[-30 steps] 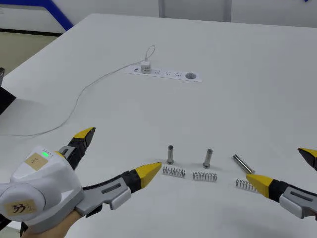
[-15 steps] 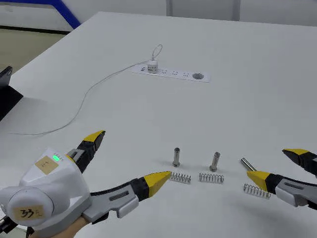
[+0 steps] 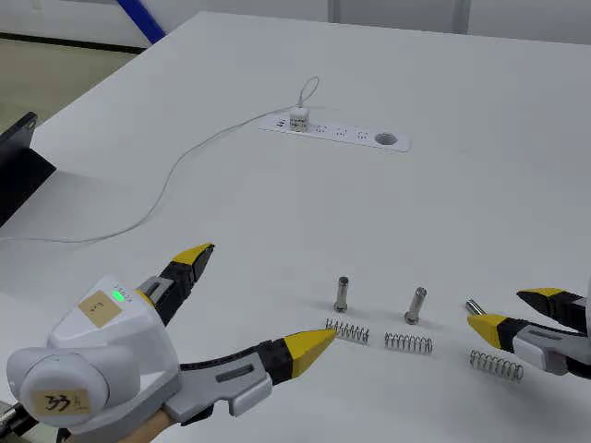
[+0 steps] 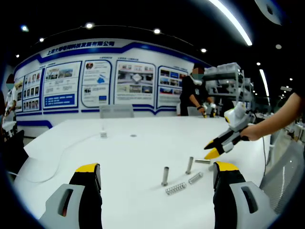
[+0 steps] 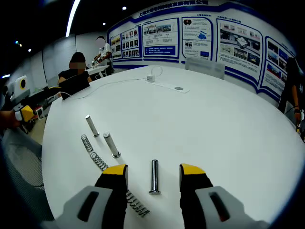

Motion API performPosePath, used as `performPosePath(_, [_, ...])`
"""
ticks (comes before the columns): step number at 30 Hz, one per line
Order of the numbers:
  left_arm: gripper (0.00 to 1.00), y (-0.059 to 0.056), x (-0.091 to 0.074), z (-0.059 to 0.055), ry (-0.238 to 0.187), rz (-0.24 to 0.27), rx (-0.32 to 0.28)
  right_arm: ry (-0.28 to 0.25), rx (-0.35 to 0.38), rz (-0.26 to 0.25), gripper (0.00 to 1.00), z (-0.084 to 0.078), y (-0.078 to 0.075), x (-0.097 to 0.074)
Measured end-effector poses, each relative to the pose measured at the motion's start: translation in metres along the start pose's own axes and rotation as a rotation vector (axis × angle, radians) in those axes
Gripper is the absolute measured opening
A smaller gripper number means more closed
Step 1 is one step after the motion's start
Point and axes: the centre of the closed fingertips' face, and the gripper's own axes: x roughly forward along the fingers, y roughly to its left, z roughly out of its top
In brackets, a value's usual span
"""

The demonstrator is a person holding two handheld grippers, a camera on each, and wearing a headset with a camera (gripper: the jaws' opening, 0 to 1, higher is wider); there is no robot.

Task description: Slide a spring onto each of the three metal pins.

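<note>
On the table (image 3: 462, 92), the left gripper (image 3: 259, 295) is held wide apart and empty. Compared with a second ago, the right gripper (image 3: 505, 308) is placed closer, its jaws apart and either side of the fallen pin (image 5: 154, 176). No springs (image 3: 407, 342) are fitted; pin pick-up is indicated.

Indoor lab or company showroom, not a home. Far wall carries a row of blue-and-white display boards (image 4: 100, 83) under a blue banner with Chinese lettering (image 4: 76, 47). Dark ceiling with spotlights (image 4: 156, 31) and a long strip light (image 4: 233, 19). Large white surface (image 3: 462, 83) with a power strip (image 3: 337, 134), a white charger (image 3: 298, 118) plugged in, cable trailing left. Rack of equipment (image 4: 228, 78) far right. One person stands by the rack (image 4: 193, 93), another sits at a far desk (image 5: 76, 71).
</note>
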Motion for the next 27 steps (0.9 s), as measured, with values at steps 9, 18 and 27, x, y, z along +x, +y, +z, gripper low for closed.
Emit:
performPosePath(9, [1.0, -0.003, 0.001, -0.005, 0.021, -0.013, 0.011, 0.077, -0.014, 0.009, 0.31, -0.012, -0.006, 0.019])
performPosePath(18, [0.99, -0.004, 0.001, -0.005, 0.024, -0.017, 0.022, 0.112, -0.034, 0.015, 0.28, -0.014, -0.002, 0.033])
performPosePath(27, [1.0, -0.002, 0.0, -0.005, 0.028, -0.004, 0.034, 0.128, -0.081, 0.019, 0.24, -0.018, -0.001, 0.035])
